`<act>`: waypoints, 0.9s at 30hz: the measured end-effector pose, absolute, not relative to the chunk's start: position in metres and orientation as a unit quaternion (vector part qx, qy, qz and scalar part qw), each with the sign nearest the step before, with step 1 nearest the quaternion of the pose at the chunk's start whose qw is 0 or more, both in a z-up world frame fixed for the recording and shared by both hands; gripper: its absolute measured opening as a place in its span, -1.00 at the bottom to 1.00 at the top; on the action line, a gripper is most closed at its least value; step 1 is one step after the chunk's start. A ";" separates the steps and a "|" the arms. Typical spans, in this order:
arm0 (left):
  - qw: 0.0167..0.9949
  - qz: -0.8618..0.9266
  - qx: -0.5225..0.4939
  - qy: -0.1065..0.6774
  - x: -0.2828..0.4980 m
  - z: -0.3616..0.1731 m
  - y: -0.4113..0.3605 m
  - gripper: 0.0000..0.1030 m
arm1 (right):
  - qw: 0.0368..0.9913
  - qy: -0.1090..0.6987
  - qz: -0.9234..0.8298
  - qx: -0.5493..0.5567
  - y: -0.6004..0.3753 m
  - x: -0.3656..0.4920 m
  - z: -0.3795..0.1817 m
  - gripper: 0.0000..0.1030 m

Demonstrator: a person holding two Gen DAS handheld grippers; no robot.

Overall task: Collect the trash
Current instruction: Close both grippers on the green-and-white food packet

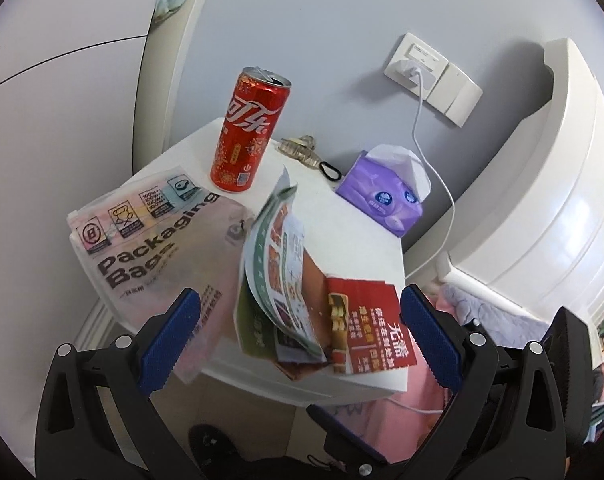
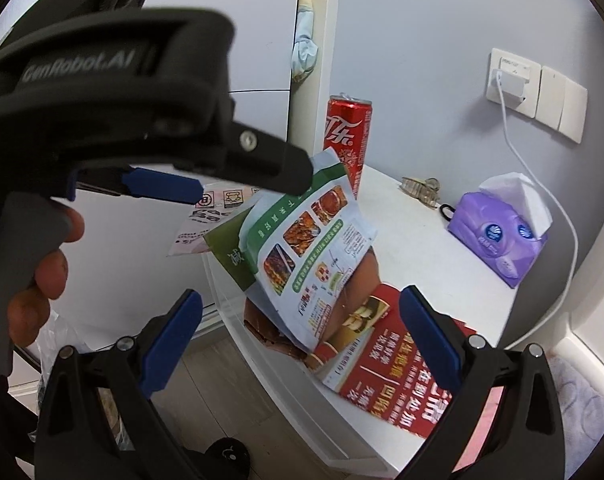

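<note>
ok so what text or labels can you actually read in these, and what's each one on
"Packaging Bags": flat pink plastic bag pack on the white bedside table.
"可乐": tall red drink can.
"GenRobot.AI": body of the black left tool, seen from the right wrist view.
"100W": icon row on the bag pack.
"无需": red paper flyer.
Green-edged food leaflet, purple tissue pack logos: too small or blurred to read.

Purple tissue pack (image 1: 385, 196), hair clip (image 1: 300, 151)

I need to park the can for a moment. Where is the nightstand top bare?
Bare white top lies between the leaflets, hair clip and tissue pack. The front and left are crowded: red flyer, packaging bag, cola can.
</note>
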State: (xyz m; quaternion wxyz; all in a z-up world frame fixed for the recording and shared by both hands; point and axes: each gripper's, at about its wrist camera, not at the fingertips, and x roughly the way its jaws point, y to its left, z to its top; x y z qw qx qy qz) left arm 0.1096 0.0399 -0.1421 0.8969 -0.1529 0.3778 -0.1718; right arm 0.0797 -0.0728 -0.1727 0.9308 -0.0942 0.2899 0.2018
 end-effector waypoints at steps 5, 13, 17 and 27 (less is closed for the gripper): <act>0.896 -0.180 -0.153 0.376 0.120 -0.146 0.039 0.80 | 0.930 0.285 0.212 -0.090 -0.069 0.088 -0.180 0.74; 0.889 -0.187 -0.151 0.389 0.129 -0.158 0.031 0.38 | 0.929 0.287 0.215 -0.089 -0.067 0.097 -0.186 0.31; 0.888 -0.186 -0.154 0.390 0.131 -0.164 0.032 0.16 | 0.928 0.289 0.217 -0.091 -0.067 0.099 -0.190 0.05; 0.888 -0.194 -0.146 0.391 0.135 -0.163 0.023 -0.71 | 0.923 0.299 0.225 -0.089 -0.067 0.104 -0.191 -0.74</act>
